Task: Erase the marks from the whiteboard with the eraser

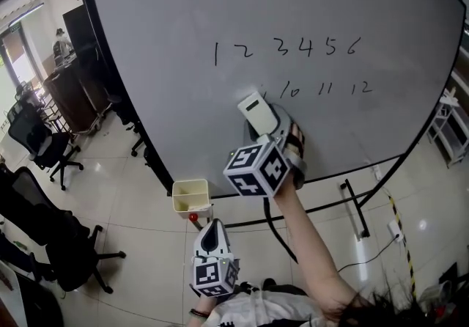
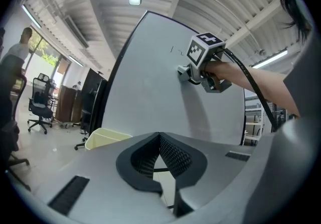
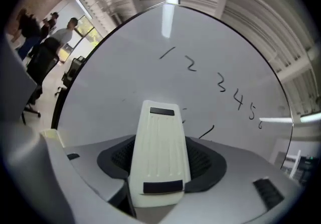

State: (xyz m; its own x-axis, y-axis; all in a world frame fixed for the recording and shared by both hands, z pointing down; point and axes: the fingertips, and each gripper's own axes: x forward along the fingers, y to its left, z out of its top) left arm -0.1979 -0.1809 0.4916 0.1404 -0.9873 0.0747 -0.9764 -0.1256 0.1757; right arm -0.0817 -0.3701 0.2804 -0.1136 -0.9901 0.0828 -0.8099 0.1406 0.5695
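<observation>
The whiteboard [image 1: 220, 3] carries a top row of black numbers 1 to 6 [image 1: 286, 48] and a lower row reading 10, 11, 12 [image 1: 326, 89]. My right gripper [image 1: 258, 119] is shut on the cream eraser [image 1: 253, 109], pressed to the board just left of the lower row. In the right gripper view the eraser [image 3: 160, 152] lies between the jaws with its tip on the board [image 3: 125, 67], beside a leftover stroke [image 3: 206, 131]. My left gripper [image 1: 213, 236] hangs low below the board, shut on nothing, its jaws [image 2: 159, 157] meeting.
A cream bin [image 1: 190, 196] hangs at the board's lower left edge, also in the left gripper view [image 2: 103, 138]. The board's stand feet [image 1: 355, 208] and a cable cross the tiled floor. Black office chairs [image 1: 44, 146] and a desk stand at left; people stand far off.
</observation>
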